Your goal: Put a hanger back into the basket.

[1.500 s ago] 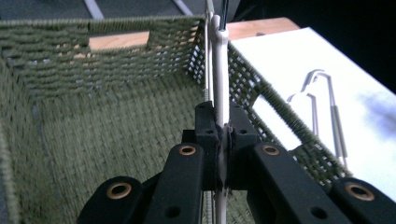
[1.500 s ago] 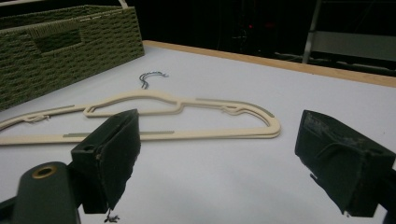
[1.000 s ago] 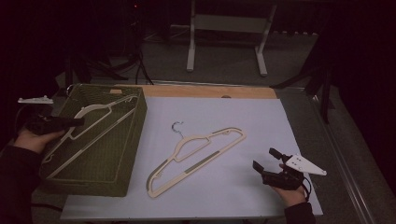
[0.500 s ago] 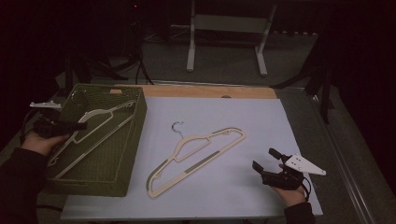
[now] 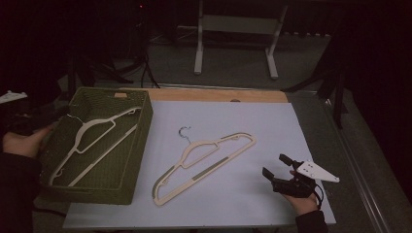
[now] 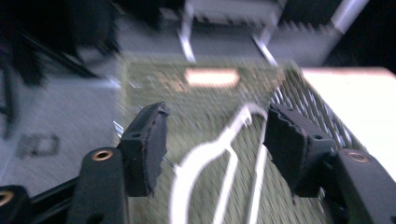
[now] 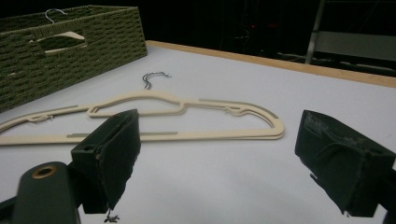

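While the cream hanger lies loose inside the green wicker basket at the table's left, hook toward the far-left corner, the left gripper sits just off the basket's left rim w/ jaws spread wide, nothing between the pads; they've just been opening. A 2nd cream hanger lies flat on the white sheet, mid-table, hook pointing far. Right gripper rests at the near-right of the sheet, jaws wide, empty, aimed at that hanger but well apart from it. Wood table edge shows along the far side; beyond it dark floor and a grey metal stand. Open sheet all round the 2nd hanger, esp. to the right. Vs a sec ago: the basket hanger was pinched at its neck and tilted up over the basket; now it's dropped flat and the left hand has pulled back left.
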The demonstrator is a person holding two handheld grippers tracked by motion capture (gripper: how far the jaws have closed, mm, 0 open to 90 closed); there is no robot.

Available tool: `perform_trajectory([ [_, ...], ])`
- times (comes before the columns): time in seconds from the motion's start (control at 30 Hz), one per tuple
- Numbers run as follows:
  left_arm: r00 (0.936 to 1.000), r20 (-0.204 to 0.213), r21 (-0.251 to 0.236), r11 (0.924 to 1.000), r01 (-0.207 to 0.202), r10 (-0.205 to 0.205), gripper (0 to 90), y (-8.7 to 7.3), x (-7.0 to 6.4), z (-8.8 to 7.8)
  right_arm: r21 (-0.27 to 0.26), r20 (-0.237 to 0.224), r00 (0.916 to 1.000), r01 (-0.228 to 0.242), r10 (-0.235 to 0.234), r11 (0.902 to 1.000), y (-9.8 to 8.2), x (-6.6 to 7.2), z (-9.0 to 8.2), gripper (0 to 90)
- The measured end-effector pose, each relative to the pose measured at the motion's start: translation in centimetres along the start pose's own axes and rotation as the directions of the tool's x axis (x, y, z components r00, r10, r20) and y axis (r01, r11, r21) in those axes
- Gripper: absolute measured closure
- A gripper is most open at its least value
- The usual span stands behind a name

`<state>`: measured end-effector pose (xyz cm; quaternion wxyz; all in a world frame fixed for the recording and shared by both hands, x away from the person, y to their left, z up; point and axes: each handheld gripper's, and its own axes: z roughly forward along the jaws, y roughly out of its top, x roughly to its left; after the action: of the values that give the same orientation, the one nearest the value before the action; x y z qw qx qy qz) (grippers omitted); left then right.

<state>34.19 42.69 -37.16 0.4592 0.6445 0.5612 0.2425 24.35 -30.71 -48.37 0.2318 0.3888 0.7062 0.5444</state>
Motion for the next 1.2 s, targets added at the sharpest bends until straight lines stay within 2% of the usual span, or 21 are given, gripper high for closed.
perform_trajectory([
  [0.03,0.9995,0.031,-0.008,0.9999,-0.010,0.011,34.2,0.1,-0.3,-0.4,0.001,0.001,1.0000,0.001,-0.001,1.0000,0.0,0.0,0.0,13.9],
  [0.1,0.9973,0.060,-0.017,0.9990,-0.042,0.043,21.1,0.2,-1.1,-0.8,0.001,-0.001,1.0000,0.000,0.000,1.0000,0.0,0.0,0.0,14.0],
  [0.13,0.9898,0.116,-0.042,0.9961,-0.077,0.082,16.1,0.1,-3.0,-1.5,0.003,0.000,1.0000,0.001,-0.001,1.0000,0.0,0.0,0.1,14.0],
  [0.17,0.9863,0.135,-0.061,0.9943,-0.087,0.095,15.3,0.0,-3.8,-1.8,0.005,-0.001,1.0000,0.002,-0.002,1.0000,0.0,0.0,0.2,13.9],
  [0.27,0.9822,0.150,-0.093,0.9907,-0.100,0.113,11.6,-0.2,-5.5,-2.2,0.010,-0.002,1.0000,0.003,-0.003,0.9999,0.0,0.1,0.2,14.0],
  [0.3,0.9754,0.181,-0.117,0.9875,-0.106,0.126,8.8,-0.4,-6.5,-2.5,0.012,-0.003,1.0000,0.007,-0.007,0.9999,0.0,0.2,0.4,14.0],
  [0.37,0.9724,0.192,-0.145,0.9838,-0.105,0.132,8.8,-0.6,-7.9,-2.9,0.014,-0.004,1.0000,0.005,-0.005,0.9999,0.0,0.2,0.4,14.0],
  [0.4,0.9648,0.208,-0.175,0.9766,-0.125,0.161,8.4,-0.9,-9.8,-3.5,0.014,-0.006,1.0000,0.005,-0.005,0.9999,0.0,0.2,0.4,13.9],
  [0.5,0.9556,0.240,-0.189,0.9737,-0.127,0.171,6.1,-1.7,-12.5,-4.0,0.015,-0.012,0.9999,0.002,-0.001,0.9999,0.0,0.3,0.6,14.0],
  [0.6,0.9620,0.176,-0.215,0.9617,-0.169,0.209,5.0,-2.9,-15.8,-4.5,0.021,-0.017,0.9998,0.008,-0.007,0.9998,-0.1,0.3,0.7,14.0],
  [0.67,0.9728,0.137,-0.228,0.9617,-0.152,0.187,4.4,-3.8,-17.5,-4.8,0.024,-0.020,0.9997,0.012,-0.012,0.9996,-0.1,0.4,0.7,13.9],
  [0.8,0.9734,0.161,-0.228,0.9657,-0.125,0.163,4.4,-5.2,-19.6,-4.7,0.022,-0.021,0.9998,0.007,-0.007,0.9997,0.0,0.4,0.7,13.9],
  [0.83,0.9639,0.203,-0.205,0.9701,-0.130,0.172,5.5,-5.9,-20.8,-4.2,0.021,-0.024,0.9997,0.009,-0.008,0.9997,0.0,0.4,0.7,13.9],
  [0.9,0.9548,0.242,-0.163,0.9773,-0.136,0.173,5.5,-6.6,-22.0,-3.3,0.030,-0.024,0.9997,0.005,-0.005,0.9995,0.0,0.4,0.8,13.9],
  [0.93,0.9548,0.242,-0.163,0.9773,-0.136,0.173,5.5,-6.6,-22.0,-3.3,0.030,-0.024,0.9997,0.005,-0.005,0.9995,0.0,0.4,0.8,13.9],
  [0.97,0.9454,0.267,-0.136,0.9786,-0.155,0.187,5.5,-7.2,-23.1,-2.4,0.036,-0.021,0.9998,0.006,-0.005,0.9993,0.1,0.4,1.0,14.0],
  [1.03,0.9415,0.273,-0.125,0.9778,-0.168,0.197,5.5,-7.4,-23.6,-2.0,0.038,-0.025,0.9997,0.004,-0.003,0.9993,0.1,0.3,1.1,14.1],
  [1.1,0.9335,0.311,-0.103,0.9827,-0.154,0.179,5.5,-7.7,-24.4,-1.2,0.047,-0.014,0.9999,0.007,-0.006,0.9989,0.4,0.4,1.3,14.8],
  [1.13,0.9254,0.335,-0.096,0.9834,-0.154,0.178,5.5,-7.9,-25.2,-0.4,0.058,-0.024,0.9996,0.016,-0.015,0.9982,0.7,0.4,1.8,14.9],
  [1.17,0.9254,0.335,-0.096,0.9834,-0.154,0.178,5.5,-7.9,-25.2,-0.4,0.058,-0.024,0.9996,0.016,-0.015,0.9982,0.7,0.4,1.8,14.9],
  [1.2,0.9188,0.346,-0.093,0.9815,-0.167,0.190,5.5,-7.9,-26.1,0.2,0.066,-0.025,0.9992,0.032,-0.031,0.9973,1.0,0.4,2.3,16.3],
])
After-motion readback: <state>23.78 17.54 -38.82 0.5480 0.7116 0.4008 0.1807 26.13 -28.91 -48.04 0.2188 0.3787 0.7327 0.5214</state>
